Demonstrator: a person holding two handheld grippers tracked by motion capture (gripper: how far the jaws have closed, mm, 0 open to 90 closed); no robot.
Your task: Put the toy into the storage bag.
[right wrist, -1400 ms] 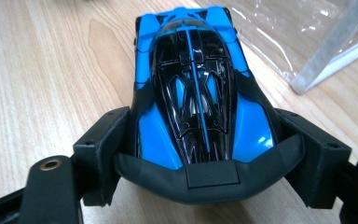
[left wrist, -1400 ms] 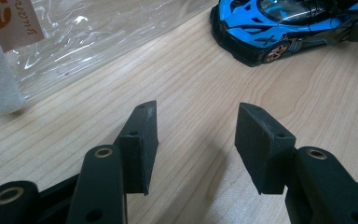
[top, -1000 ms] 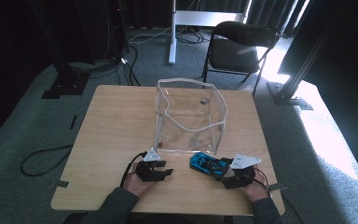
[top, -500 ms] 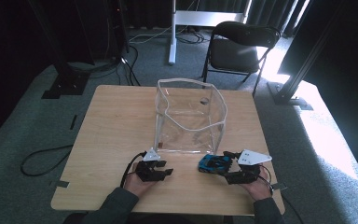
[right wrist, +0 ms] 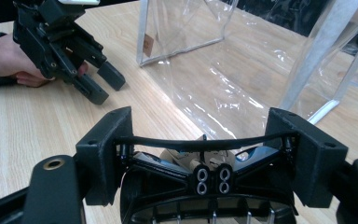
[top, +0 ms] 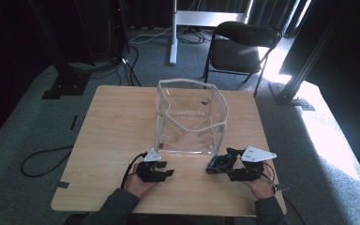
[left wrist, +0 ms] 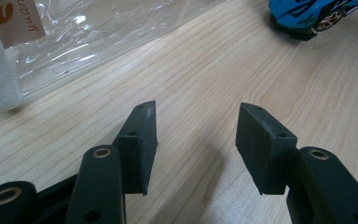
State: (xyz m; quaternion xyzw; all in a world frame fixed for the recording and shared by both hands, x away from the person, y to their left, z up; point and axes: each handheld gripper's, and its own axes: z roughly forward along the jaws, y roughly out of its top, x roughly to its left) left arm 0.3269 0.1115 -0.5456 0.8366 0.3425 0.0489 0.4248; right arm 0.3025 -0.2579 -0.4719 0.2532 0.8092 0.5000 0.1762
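Note:
A blue toy car [top: 217,163] hangs rear-end between the jaws of my right gripper [top: 224,162], just above the table near its front right. In the right gripper view, the pads of that gripper [right wrist: 205,156] press on both sides of the car's black rear [right wrist: 205,186]. My left gripper [top: 168,170] rests low at the front, open with nothing between its fingers [left wrist: 140,135]. The left gripper view has the car [left wrist: 310,14] at the top right. A clear plastic bag [top: 192,117] stands upright, mouth open, just behind both grippers.
The wooden table [top: 117,122] has bare room left of the bag. The bag's clear wall [right wrist: 223,70] and white trim stand close ahead of the right gripper. A black folding chair [top: 241,49] and cables lie on the floor beyond the table.
My right gripper has risen a little with the blue car in it, lifting the car off the table. The left gripper has stayed where it was.

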